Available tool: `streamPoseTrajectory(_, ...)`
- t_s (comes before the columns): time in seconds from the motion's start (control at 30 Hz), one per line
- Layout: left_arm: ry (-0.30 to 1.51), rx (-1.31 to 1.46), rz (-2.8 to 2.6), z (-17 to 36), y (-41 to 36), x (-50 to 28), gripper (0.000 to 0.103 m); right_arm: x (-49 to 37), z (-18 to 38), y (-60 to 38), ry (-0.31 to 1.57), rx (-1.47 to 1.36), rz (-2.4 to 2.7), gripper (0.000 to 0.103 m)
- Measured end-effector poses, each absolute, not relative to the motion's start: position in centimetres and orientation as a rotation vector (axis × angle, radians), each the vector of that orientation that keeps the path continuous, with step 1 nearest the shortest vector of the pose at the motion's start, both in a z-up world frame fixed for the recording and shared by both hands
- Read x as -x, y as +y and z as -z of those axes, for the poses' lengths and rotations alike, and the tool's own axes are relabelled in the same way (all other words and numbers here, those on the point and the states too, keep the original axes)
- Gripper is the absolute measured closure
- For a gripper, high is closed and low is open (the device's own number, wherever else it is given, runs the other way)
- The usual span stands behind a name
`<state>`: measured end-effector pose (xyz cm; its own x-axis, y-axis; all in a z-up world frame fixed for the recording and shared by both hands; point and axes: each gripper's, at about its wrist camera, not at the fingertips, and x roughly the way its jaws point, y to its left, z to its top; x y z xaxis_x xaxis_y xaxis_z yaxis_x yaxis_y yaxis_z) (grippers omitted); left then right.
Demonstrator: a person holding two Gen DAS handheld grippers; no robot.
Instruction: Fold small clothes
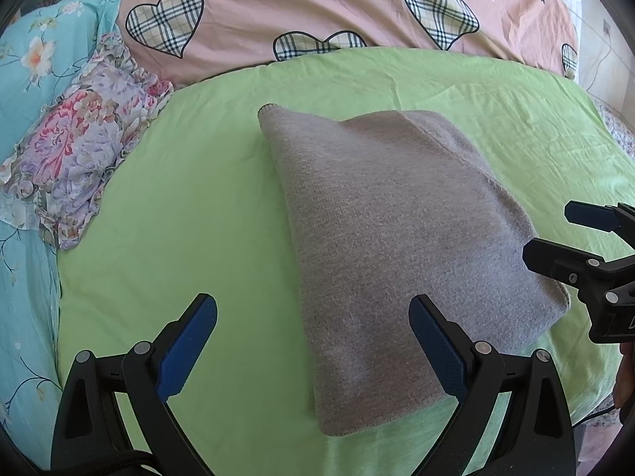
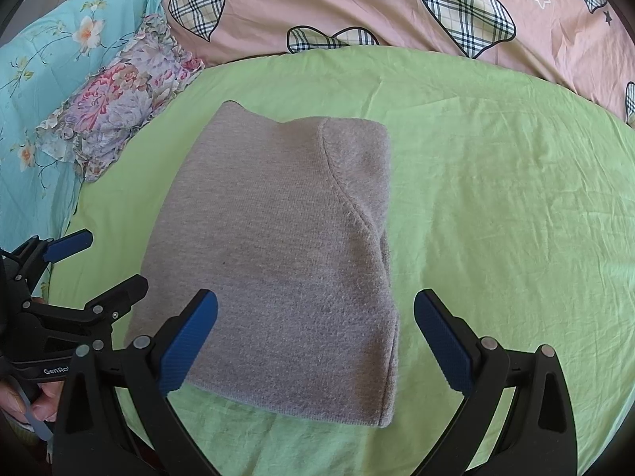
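Note:
A grey knit garment point(image 1: 389, 246) lies folded into a compact rectangle on the green sheet point(image 1: 178, 218); it also shows in the right wrist view point(image 2: 278, 258). My left gripper point(image 1: 313, 309) is open and empty, hovering over the garment's near left edge; it appears at the left of the right wrist view point(image 2: 111, 261). My right gripper point(image 2: 315, 309) is open and empty above the garment's near edge; it appears at the right of the left wrist view point(image 1: 551, 230).
A floral frilled cloth point(image 1: 75, 146) lies at the left on a turquoise flowered cover point(image 1: 24, 59). A pink quilt with plaid hearts point(image 1: 317, 4) runs along the back. The green sheet point(image 2: 496, 198) spreads to the right.

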<state>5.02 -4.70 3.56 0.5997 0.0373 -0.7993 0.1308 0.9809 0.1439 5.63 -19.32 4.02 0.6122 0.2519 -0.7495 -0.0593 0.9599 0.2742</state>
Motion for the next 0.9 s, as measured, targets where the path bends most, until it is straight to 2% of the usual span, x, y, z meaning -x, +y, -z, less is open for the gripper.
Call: streamPoseTrajectory(0.9, 0.927, -0.201, 0.063, -3.42, -4.84, -5.57, 0.005, -5.69, -3.95, -19.61, 0.894, -0.248, -0.18, 0.004)
